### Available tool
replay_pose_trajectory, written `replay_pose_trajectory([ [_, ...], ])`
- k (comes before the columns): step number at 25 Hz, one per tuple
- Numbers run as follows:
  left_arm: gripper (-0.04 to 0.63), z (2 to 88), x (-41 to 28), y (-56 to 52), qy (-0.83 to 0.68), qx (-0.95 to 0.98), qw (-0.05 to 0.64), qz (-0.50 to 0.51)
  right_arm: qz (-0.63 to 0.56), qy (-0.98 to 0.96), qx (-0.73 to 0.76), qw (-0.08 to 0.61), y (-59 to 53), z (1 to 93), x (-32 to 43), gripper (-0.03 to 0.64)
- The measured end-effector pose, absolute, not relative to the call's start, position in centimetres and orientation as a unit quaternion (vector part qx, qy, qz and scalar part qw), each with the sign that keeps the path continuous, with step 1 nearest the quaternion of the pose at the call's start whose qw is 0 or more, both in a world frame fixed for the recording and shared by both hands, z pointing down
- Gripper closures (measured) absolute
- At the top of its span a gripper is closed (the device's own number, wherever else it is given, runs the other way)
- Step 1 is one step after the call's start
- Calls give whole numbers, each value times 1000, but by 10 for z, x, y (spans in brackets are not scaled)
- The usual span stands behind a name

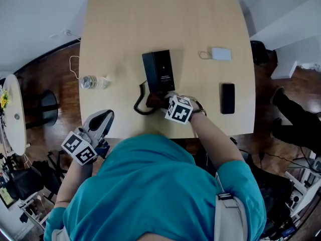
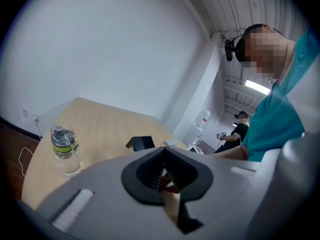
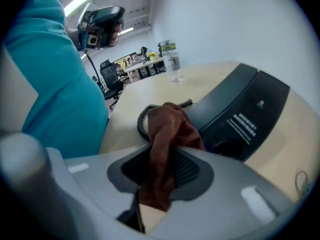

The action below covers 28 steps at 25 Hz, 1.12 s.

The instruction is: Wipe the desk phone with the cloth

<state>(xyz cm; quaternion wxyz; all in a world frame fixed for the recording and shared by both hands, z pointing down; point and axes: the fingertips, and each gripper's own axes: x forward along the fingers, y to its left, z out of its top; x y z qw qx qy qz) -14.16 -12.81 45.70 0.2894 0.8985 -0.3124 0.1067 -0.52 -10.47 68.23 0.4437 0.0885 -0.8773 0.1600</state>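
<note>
The black desk phone [image 1: 159,70] lies in the middle of the tan table [image 1: 125,24], and its coiled cord [image 1: 140,104] loops off its near left corner. My right gripper [image 1: 164,101] is shut on a brown cloth [image 1: 154,101], which rests against the phone's near end. In the right gripper view the cloth [image 3: 170,126] bunches up out of the jaws of the right gripper [image 3: 160,170], against the phone [image 3: 245,111] and next to the cord [image 3: 142,123]. My left gripper [image 1: 103,120] hangs shut and empty off the table's near left edge. The phone [image 2: 141,143] shows far from the left gripper [image 2: 165,176].
A clear water bottle [image 1: 94,82] lies left of the phone and shows as bottle [image 2: 64,146] in the left gripper view. A dark smartphone [image 1: 227,98] and a small white device [image 1: 219,53] lie to the right. Another person [image 1: 296,117] sits beyond the table's right side.
</note>
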Motion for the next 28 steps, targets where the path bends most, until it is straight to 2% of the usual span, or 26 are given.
replay_pose_trajectory([
  [8, 591, 458, -144, -123, -308, 900, 289, 103, 183, -834, 170, 491, -135, 695, 84, 506],
  [12, 591, 454, -139, -125, -306, 903, 285, 99, 189, -815, 245, 491, -156, 679, 142, 506],
  [15, 591, 450, -129, -128, -306, 905, 280, 91, 199, -833, 268, 441, -156, 649, 156, 506],
  [20, 591, 435, -103, -122, -310, 909, 268, 70, 261, -912, 198, 247, -103, 589, 99, 506],
  [22, 591, 427, -92, -117, -314, 911, 261, 59, 281, -922, 178, 196, -87, 575, 80, 506],
  [24, 591, 422, -83, -109, -321, 910, 258, 49, 291, -928, 154, 175, -71, 568, 68, 506],
  [28, 591, 415, -77, -91, -336, 906, 256, 34, 274, -937, 118, 182, -52, 557, 64, 506],
])
